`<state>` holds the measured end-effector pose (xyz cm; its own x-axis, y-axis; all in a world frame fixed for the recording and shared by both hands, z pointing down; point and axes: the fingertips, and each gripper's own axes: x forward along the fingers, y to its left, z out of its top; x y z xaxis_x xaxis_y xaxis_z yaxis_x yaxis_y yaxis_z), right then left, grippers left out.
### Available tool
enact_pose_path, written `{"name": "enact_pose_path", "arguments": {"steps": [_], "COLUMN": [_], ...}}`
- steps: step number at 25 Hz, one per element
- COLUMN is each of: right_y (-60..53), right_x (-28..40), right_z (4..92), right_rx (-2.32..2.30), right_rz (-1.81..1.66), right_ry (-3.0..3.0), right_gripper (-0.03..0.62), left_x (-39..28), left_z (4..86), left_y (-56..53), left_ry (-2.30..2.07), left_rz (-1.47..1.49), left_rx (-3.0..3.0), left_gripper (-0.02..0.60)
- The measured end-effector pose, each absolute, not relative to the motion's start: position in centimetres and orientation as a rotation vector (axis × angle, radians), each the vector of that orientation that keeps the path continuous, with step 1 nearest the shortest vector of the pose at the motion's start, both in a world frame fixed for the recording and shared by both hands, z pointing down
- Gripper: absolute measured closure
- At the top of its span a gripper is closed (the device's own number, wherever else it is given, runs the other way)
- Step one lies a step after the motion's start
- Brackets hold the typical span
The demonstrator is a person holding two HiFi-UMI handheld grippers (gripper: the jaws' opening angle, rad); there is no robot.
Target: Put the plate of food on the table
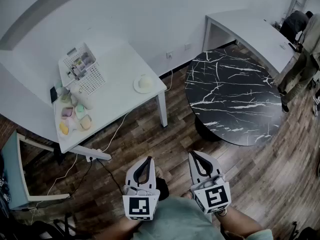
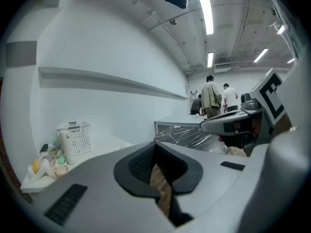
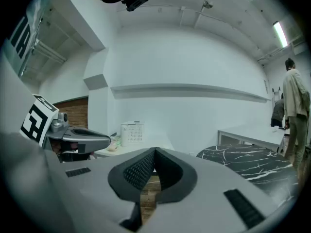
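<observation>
A white plate point(image 1: 144, 84) with a pale piece of food on it sits near the right front edge of the white table point(image 1: 122, 64). The round black marble table point(image 1: 235, 96) stands to its right. My left gripper point(image 1: 148, 160) and right gripper point(image 1: 193, 155) hang side by side over the wooden floor, well short of both tables. Both are shut with nothing between their pads. In the left gripper view my left gripper point(image 2: 155, 147) has its tips touching, and in the right gripper view so does my right gripper point(image 3: 154, 151). Neither gripper view shows the plate.
A white basket point(image 1: 82, 69) and several small pastel items point(image 1: 75, 116) fill the white table's left side. A power strip with cables point(image 1: 95, 156) lies on the floor under it. A chair point(image 1: 15, 174) stands at the far left. People point(image 1: 300, 44) stand by a far white desk point(image 1: 250, 31).
</observation>
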<state>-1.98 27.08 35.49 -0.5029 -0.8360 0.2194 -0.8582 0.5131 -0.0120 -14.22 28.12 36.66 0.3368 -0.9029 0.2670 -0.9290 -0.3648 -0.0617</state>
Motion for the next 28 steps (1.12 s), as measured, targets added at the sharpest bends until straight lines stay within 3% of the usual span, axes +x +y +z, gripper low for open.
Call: {"name": "enact_pose_path", "arguments": {"steps": [12, 28], "right_y": [15.1, 5.7], "right_x": [-10.5, -14.0], "right_z": [36.2, 38.0], "right_rx": [1.507, 1.339], "right_rz": [0.217, 0.234], "right_ry": [-2.483, -2.557], "right_gripper": [0.594, 0.594], "left_x": [-23.1, -27.1], "left_z": [35.9, 37.0], "left_y": [14.6, 8.0], "left_ry": [-1.668, -1.816], "left_rz": [0.299, 0.305], "left_rx": [2.579, 2.439], "left_gripper": [0.577, 0.577]}}
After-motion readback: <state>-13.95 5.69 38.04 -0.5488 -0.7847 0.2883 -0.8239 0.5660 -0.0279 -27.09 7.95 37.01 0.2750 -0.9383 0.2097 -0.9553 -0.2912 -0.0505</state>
